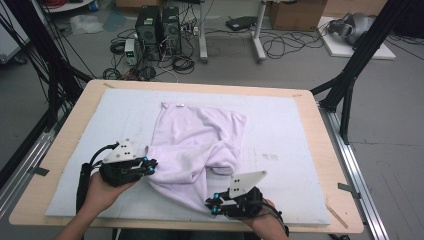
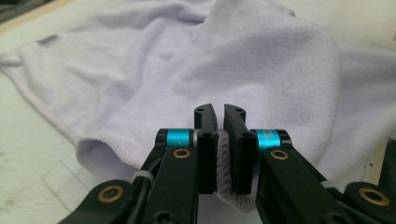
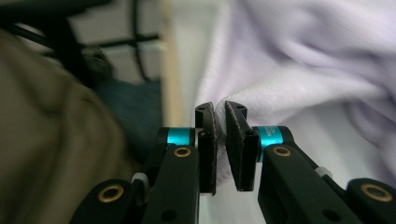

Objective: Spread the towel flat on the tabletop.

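A pale lilac towel (image 1: 197,145) lies crumpled on the white mat, its far edge flat and its near part bunched. My left gripper (image 1: 150,166) is at the towel's left near edge, shut on a fold of the cloth; in the left gripper view the towel (image 2: 187,70) spreads beyond the gripper (image 2: 219,140), with terry cloth pinched between the pads. My right gripper (image 1: 214,204) is at the towel's near corner by the table's front edge. The right gripper view has that gripper (image 3: 220,140) shut on the towel's hem (image 3: 261,93).
The white mat (image 1: 280,145) covers most of the wooden table (image 1: 320,150). Black frame posts (image 1: 350,75) stand at the table's right and left. Computers and cables (image 1: 155,35) sit on the floor beyond. The person's clothing (image 3: 51,140) and the table's front edge are close to the right gripper.
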`<state>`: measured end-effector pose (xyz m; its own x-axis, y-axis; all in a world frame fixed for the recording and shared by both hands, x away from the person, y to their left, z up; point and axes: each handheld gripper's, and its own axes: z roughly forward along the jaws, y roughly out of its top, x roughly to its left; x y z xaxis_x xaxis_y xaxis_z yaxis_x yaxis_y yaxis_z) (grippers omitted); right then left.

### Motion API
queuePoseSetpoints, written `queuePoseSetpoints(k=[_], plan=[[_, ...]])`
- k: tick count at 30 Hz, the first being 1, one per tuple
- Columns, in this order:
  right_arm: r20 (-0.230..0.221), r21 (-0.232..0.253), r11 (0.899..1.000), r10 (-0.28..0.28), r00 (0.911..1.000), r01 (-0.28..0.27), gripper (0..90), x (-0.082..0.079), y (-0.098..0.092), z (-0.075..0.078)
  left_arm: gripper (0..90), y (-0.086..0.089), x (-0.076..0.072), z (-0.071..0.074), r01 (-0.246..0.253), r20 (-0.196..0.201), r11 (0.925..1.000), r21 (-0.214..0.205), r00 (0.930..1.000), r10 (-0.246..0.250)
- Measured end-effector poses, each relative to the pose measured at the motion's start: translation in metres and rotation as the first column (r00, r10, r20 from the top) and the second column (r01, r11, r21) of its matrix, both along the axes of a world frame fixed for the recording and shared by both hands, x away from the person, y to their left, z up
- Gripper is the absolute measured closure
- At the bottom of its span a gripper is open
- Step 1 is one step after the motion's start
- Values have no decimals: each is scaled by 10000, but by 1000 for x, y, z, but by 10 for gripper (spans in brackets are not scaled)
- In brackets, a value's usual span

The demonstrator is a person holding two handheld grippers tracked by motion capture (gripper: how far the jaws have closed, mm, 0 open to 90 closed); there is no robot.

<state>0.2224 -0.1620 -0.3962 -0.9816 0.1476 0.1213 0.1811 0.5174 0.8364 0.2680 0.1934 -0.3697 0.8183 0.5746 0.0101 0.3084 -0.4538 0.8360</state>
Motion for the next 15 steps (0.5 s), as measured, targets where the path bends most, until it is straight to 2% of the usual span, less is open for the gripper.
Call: queuePoseSetpoints(k=[1, 2, 3, 5, 6, 7, 8, 9, 11, 13, 15], plan=[[-105, 379, 9969, 688, 9976, -683, 817, -11, 9, 5, 836, 1, 1, 1, -101, 85, 9999, -20, 9999, 101], [-105, 379, 9969, 688, 9976, -683, 817, -11, 9, 5, 836, 3, 3, 1, -227, 117, 9997, 80, 9997, 226], [-60, 447, 9942, 979, 9952, -975, 793, -14, 14, 5, 835, 4, 6, -1, -431, 83, 9989, 159, 9990, 430], [68, 291, 9951, 939, 9956, -940, 715, -14, 20, 5, 798, 6, 14, -8, -760, -125, 9961, 457, 9970, 767], [447, -188, 9988, 464, 9979, -456, 686, -6, 19, 3, 749, 7, 16, -11, -870, -281, 9950, 498, 9957, 885], [719, -446, 9990, 106, 9974, -74, 666, 0, 17, 1, 695, 9, 17, -14, -869, -400, 9951, 464, 9952, 888], [719, -446, 9990, 106, 9974, -74, 666, 0, 17, 1, 695, 10, 16, -17, -818, -469, 9959, 380, 9954, 836], [851, -678, 9973, -222, 9961, 280, 652, 5, 15, -1, 652, 9, 14, -19, -788, -476, 9963, 344, 9956, 804], [944, -828, 9924, -836, 9920, 915, 628, 15, 10, -7, 569, 7, 9, -22, -561, -610, 9979, 330, 9964, 581], [1203, -1074, 9818, -1433, 9823, 1564, 610, 25, 3, -11, 531, 4, 5, -27, -257, -721, 9989, 387, 9970, 285], [1491, -1179, 9630, -2241, 9631, 2423, 572, 36, -5, -14, 500, 0, 1, -33, -18, -924, 9991, 435, 9957, 59]])
